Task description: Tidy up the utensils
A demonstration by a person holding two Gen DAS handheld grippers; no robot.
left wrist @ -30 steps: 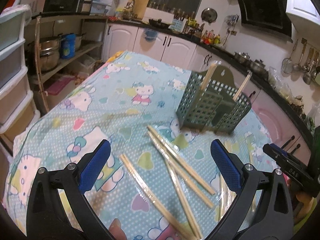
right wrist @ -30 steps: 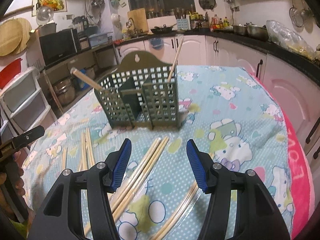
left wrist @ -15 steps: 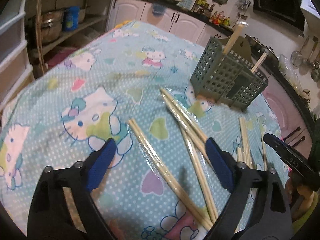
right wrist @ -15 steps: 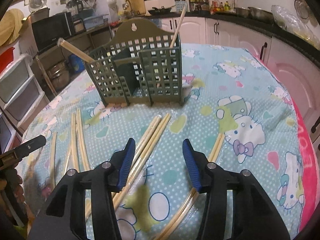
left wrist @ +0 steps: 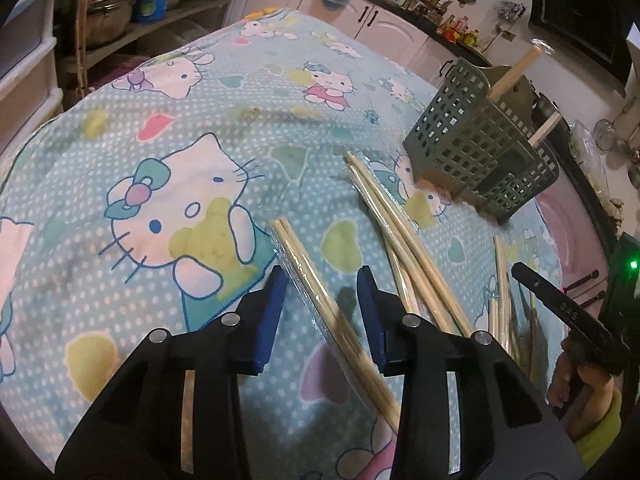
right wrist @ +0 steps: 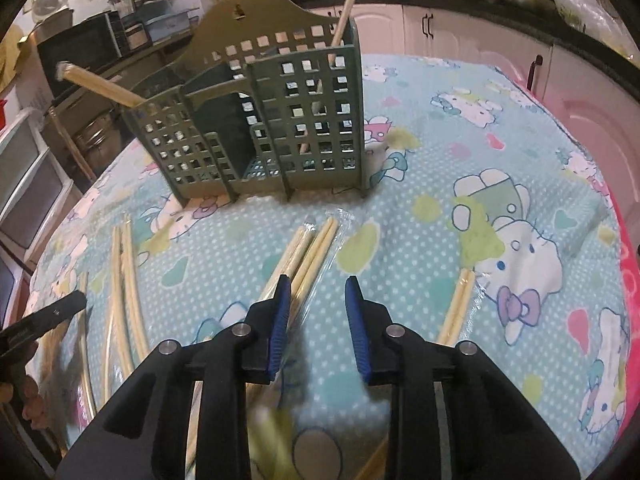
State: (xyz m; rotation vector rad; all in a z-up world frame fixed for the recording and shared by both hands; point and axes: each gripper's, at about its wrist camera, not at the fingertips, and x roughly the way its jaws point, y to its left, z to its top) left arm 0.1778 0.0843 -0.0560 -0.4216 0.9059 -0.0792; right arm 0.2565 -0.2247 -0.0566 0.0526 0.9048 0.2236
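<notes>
Several wrapped pairs of wooden chopsticks lie on the Hello Kitty tablecloth (left wrist: 192, 128). A green slotted caddy (left wrist: 472, 152) (right wrist: 280, 120) stands behind them with two chopsticks (right wrist: 100, 88) sticking out. My left gripper (left wrist: 322, 304) hangs low over one wrapped pair (left wrist: 304, 264), which runs between its closing jaws; the pads do not touch it. The jaws of my right gripper (right wrist: 318, 312) are closing too, and another wrapped pair (right wrist: 312, 252) lies just inside its left pad (right wrist: 280, 320); I see no pressing there.
More chopstick pairs lie beside the left gripper (left wrist: 404, 232), at the right view's left (right wrist: 124, 280) and at its right (right wrist: 456, 308). A hand with the other gripper shows at each view's edge (left wrist: 560, 308). Plastic drawers (right wrist: 28, 184) and white cabinets (right wrist: 460, 36) ring the table.
Both grippers have sunk toward the tablecloth and their jaws have narrowed a lot. The left one has come down astride a wrapped pair; the right has closed in on the pair before the caddy.
</notes>
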